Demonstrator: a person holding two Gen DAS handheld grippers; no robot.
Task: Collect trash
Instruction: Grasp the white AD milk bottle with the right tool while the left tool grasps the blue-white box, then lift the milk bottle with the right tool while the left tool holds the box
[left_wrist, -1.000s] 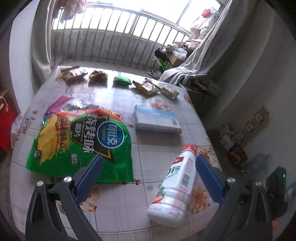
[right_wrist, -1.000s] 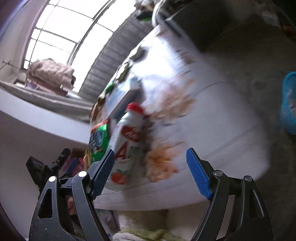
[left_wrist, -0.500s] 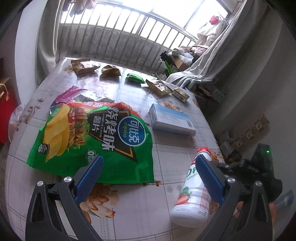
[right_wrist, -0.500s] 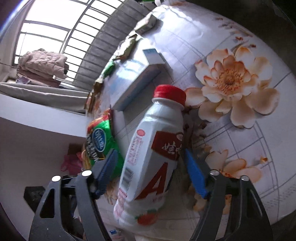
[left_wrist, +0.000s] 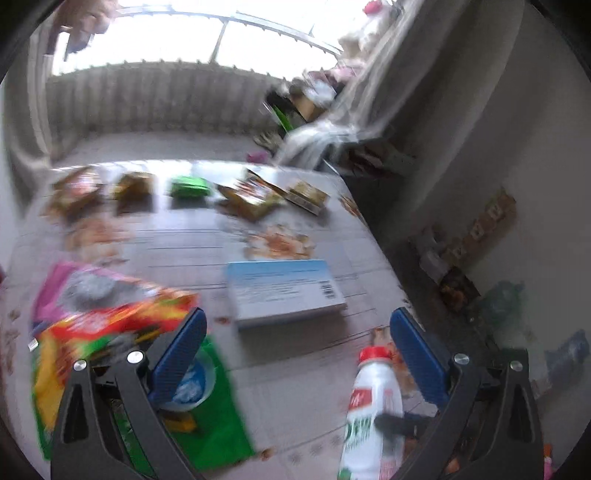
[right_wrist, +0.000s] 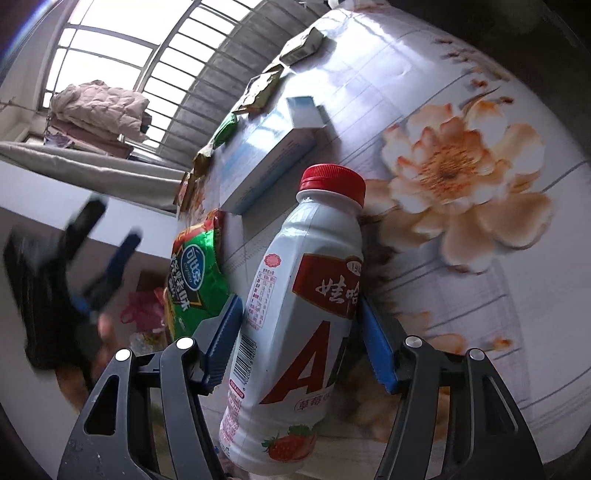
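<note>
A white drink bottle (right_wrist: 295, 314) with a red cap and red label lies on the flowered table (right_wrist: 406, 74). My right gripper (right_wrist: 299, 301) is around its body. The jaws are closing, and both blue pads touch the bottle's sides. The left wrist view shows the same bottle (left_wrist: 373, 398) at the lower right. My left gripper (left_wrist: 295, 317) hangs wide open above the table with nothing between its fingers. Its left finger is over a green and red chip bag (left_wrist: 218, 417). The right wrist view shows the left gripper (right_wrist: 92, 266) blurred at the far left.
A flat blue and white box (left_wrist: 284, 288) lies in the middle of the table beyond the bottle. A pink wrapper (left_wrist: 55, 291) sticks out from under the chip bag. Several small snack wrappers (left_wrist: 255, 195) line the far edge. The table edge drops off at the right.
My right gripper has come in around the bottle and its jaws have narrowed onto it. The left gripper has swept forward over the table, and its view is now blurred.
</note>
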